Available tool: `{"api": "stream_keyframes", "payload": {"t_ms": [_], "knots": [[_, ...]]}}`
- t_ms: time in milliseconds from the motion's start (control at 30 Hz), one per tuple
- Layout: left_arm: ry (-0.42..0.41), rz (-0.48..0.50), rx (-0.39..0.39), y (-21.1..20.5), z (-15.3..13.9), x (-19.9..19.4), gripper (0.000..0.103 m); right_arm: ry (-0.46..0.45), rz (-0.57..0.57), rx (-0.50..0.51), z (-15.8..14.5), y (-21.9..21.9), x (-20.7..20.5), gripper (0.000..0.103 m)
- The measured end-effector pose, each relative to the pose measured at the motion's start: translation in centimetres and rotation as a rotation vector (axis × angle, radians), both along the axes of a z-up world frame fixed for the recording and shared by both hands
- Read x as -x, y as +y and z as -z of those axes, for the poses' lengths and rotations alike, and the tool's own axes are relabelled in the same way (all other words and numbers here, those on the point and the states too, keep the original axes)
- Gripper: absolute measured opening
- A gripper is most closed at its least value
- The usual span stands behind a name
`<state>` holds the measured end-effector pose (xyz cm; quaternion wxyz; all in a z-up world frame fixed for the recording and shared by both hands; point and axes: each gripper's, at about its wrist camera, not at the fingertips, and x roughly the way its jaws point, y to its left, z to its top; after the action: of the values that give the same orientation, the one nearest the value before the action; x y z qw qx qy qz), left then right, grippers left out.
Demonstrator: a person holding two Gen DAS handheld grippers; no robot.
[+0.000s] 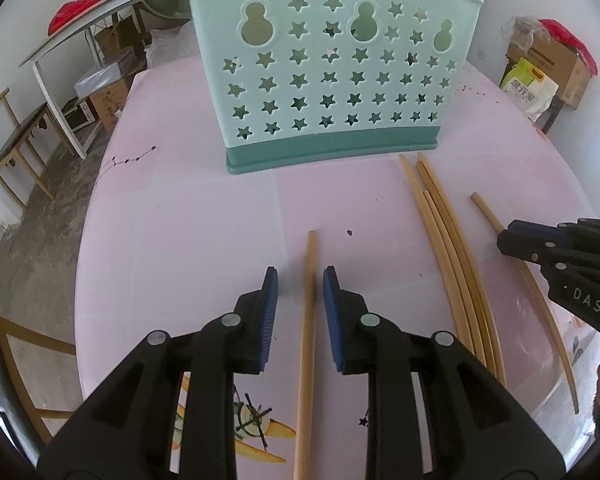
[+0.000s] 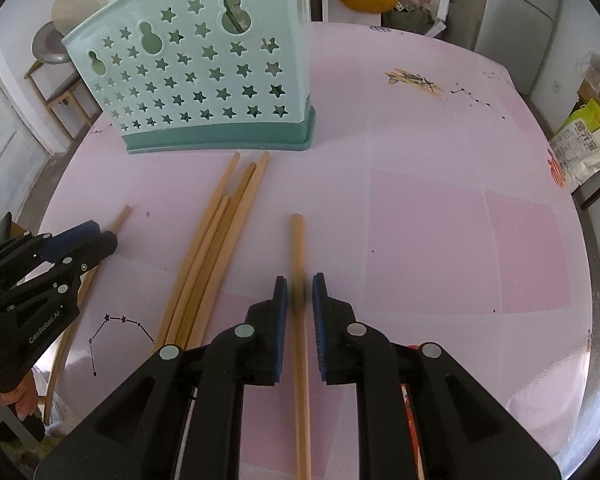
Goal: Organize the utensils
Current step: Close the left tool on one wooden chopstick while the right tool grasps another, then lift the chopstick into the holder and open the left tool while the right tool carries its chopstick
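Chopsticks: one between left gripper (image 1: pixel 300 284) pads, one (image 2: pixel 300 272) between right gripper (image 2: pixel 300 292) pads, neither clamped; jaws slightly apart. Light, stiff, smooth, likely roll; grip mid-shaft. Holder (image 1: pixel 332 76) ahead.

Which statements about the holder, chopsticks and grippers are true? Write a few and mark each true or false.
1. The holder stands upright on the table. True.
2. One chopstick lies between the fingers of the left gripper. True.
3. The right gripper has nothing between its fingers. False: another chopstick lies between them.
4. The four bundled chopsticks stand inside the holder. False: they lie on the table in front of it.
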<state>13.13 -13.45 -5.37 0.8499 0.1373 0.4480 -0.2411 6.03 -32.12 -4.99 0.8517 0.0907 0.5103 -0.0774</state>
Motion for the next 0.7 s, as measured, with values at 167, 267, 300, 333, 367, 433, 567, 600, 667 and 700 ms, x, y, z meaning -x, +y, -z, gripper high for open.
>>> {"api": "stream_keyframes", "payload": {"t_ms": [167, 267, 300, 333, 367, 433, 567, 600, 667, 700], "knots": [[-0.003, 0.005, 0.015, 0.0, 0.1, -0.7, 0.004, 0.003, 0.001, -0.008, 0.0, 0.0, -0.4, 0.007], [0.042, 0.013, 0.112, 0.8, -0.2, -1.2, 0.004, -0.007, 0.021, -0.024, -0.2, -0.3, -0.4, 0.007], [0.037, 0.017, 0.129, 1.0, -0.5, -1.2, 0.004, -0.019, 0.026, -0.032, -0.3, -0.5, -0.3, 0.007], [0.027, 0.028, 0.149, 1.3, -0.9, -1.0, 0.004, -0.028, 0.031, -0.039, -0.4, -0.7, -0.3, 0.007], [0.021, 0.039, 0.173, 1.6, -1.5, -0.8, 0.004, -0.042, 0.035, -0.051, -0.7, -1.0, -0.2, 0.007], [0.02, 0.042, 0.227, 2.4, -2.6, -0.7, 0.004, -0.079, 0.036, -0.074, -1.5, -1.5, 0.2, 0.007], [-0.022, 0.058, 0.334, 4.3, -5.8, 0.1, 0.004, -0.166, 0.041, -0.113, -3.8, -2.2, 1.2, 0.007], [-0.03, 0.061, 0.36, 4.8, -6.7, 0.2, 0.004, -0.19, 0.043, -0.129, -4.3, -2.4, 1.6, 0.007], [-0.042, 0.064, 0.406, 5.6, -8.1, 0.5, 0.004, -0.253, 0.049, -0.163, -5.8, -2.9, 2.5, 0.007], [-0.055, 0.068, 0.438, 6.1, -9.2, 0.6, 0.004, -0.282, 0.051, -0.173, -6.6, -3.1, 2.9, 0.007]]}}
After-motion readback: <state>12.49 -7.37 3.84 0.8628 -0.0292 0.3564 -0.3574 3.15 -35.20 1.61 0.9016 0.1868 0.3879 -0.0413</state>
